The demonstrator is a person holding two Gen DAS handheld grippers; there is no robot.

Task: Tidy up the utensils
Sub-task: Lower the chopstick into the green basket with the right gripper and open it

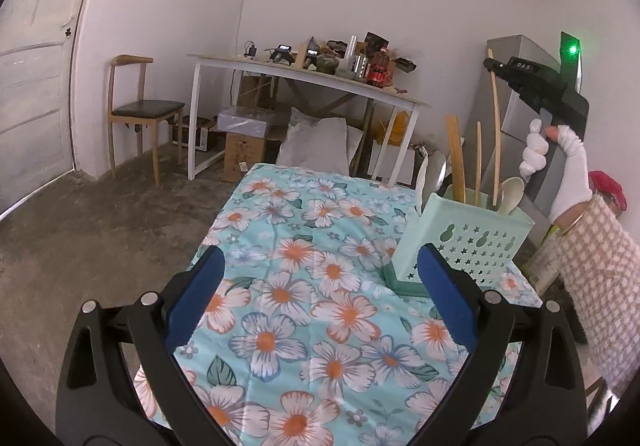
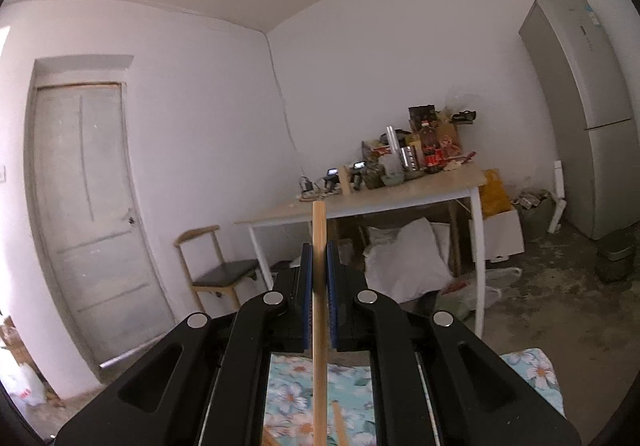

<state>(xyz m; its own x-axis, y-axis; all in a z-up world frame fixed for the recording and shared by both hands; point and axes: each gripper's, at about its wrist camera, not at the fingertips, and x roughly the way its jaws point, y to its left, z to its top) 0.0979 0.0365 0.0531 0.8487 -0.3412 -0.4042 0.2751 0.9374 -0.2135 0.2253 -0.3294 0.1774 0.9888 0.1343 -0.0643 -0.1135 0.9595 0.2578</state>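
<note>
My left gripper (image 1: 322,258) hangs low over the flowered tablecloth (image 1: 300,230), jaws wide open and empty. Just right of its right finger stands a mint green utensil holder (image 1: 468,242) with star-shaped holes, holding wooden chopsticks (image 1: 456,154), a white spoon (image 1: 512,190) and a metal spoon (image 1: 438,166). Above the holder, a gloved hand (image 1: 572,166) holds my right gripper (image 1: 491,64), shut on a long wooden chopstick (image 1: 497,126) that hangs down into the holder. In the right wrist view the gripper (image 2: 319,250) clamps this chopstick (image 2: 319,222) upright between its blue pads.
A white desk (image 1: 304,76) piled with bottles and clutter stands against the far wall. A wooden chair (image 1: 140,110) is to its left and boxes and a white sack (image 1: 316,142) lie beneath. A grey fridge (image 2: 592,118) stands at the right. A checked sleeve (image 1: 600,286) borders the table's right side.
</note>
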